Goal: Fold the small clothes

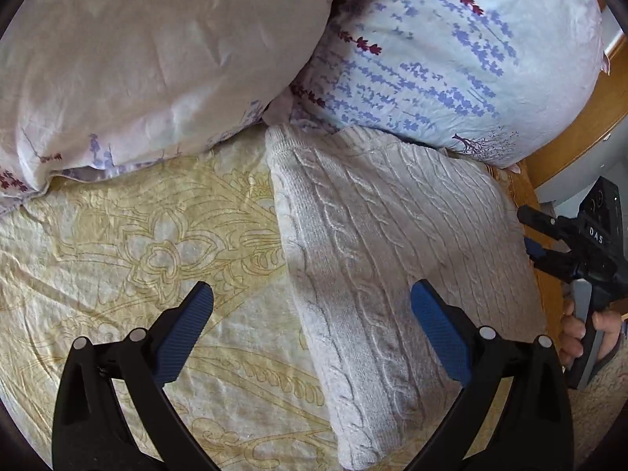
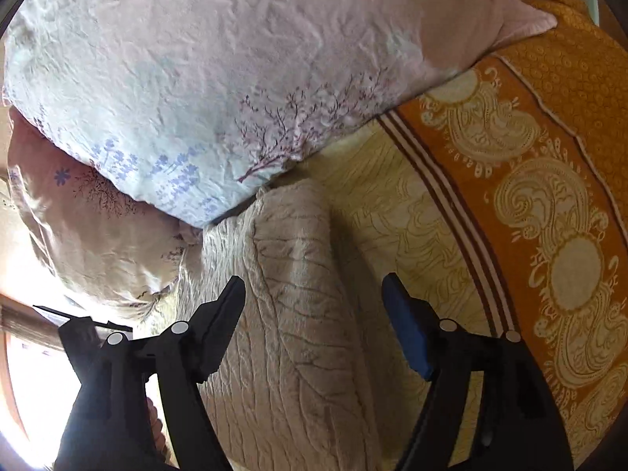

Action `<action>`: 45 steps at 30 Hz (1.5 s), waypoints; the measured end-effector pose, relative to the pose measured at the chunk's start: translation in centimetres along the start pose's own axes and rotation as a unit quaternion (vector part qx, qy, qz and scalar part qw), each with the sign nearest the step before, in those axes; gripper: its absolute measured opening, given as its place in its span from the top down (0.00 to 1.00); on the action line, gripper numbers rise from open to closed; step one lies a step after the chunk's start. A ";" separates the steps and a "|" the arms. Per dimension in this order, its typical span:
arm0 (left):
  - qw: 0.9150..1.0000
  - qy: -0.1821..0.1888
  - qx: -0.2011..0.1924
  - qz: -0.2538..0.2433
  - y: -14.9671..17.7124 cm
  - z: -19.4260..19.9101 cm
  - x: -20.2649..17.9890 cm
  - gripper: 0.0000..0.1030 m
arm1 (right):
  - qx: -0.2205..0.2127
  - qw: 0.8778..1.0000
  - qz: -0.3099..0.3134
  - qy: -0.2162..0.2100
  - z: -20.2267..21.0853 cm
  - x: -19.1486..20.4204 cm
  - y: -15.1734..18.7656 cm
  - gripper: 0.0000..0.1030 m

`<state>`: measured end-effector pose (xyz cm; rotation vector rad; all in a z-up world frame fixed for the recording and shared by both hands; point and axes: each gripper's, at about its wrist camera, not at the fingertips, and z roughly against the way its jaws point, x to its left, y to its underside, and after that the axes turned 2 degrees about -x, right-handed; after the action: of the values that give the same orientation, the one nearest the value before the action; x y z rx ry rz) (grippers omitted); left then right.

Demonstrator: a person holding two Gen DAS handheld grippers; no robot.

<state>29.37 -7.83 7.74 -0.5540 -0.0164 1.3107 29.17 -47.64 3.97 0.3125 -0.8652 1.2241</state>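
A white cable-knit sweater [image 1: 392, 243] lies folded in a long rectangle on the yellow patterned bedsheet [image 1: 129, 251], its far end against the pillows. My left gripper [image 1: 312, 298] is open and empty, hovering over the sweater's left edge. The right gripper [image 1: 537, 243] shows in the left wrist view at the sweater's right edge, held by a hand. In the right wrist view the sweater [image 2: 298, 294] lies below my right gripper [image 2: 314, 290], which is open and empty.
Two floral pillows [image 1: 157, 62] [image 1: 451, 51] lie at the head of the bed, touching the sweater's far end. An orange patterned blanket [image 2: 549, 196] covers the bed beside the sheet. A wooden bed frame [image 1: 588, 117] is at the right.
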 end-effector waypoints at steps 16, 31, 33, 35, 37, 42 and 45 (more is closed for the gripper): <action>0.982 0.167 0.022 0.083 0.8 -3.1 0.6 0.48 | 0.072 0.982 -0.084 -0.154 -3.4 -1.3 4.3 0.66; 0.976 0.203 -0.019 0.073 5.0 7.9 8.2 0.63 | 0.104 0.958 -0.048 -0.263 -7.9 9.0 11.0 0.70; 0.983 0.168 0.001 0.080 5.4 6.9 10.3 0.62 | 0.123 0.966 -0.031 -0.227 -10.0 10.0 12.3 0.71; 0.989 0.126 0.017 0.080 6.5 5.2 11.3 0.60 | 0.120 0.972 -0.017 -0.201 -11.3 10.6 13.0 0.71; 0.987 0.132 0.004 0.094 6.8 4.5 12.5 0.56 | 0.112 0.974 -0.022 -0.195 -11.5 10.7 12.9 0.71; 0.995 0.063 -0.020 0.076 6.6 5.0 11.5 0.33 | 0.106 0.985 0.021 -0.136 -10.1 11.5 12.5 0.53; 0.995 -0.032 -0.081 0.040 6.6 8.3 10.7 0.26 | 0.042 0.993 0.023 -0.112 -7.7 11.5 10.7 0.53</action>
<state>23.75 6.03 9.20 -0.6564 -0.1553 1.4121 23.46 -31.10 4.83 0.5075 -1.0194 1.2872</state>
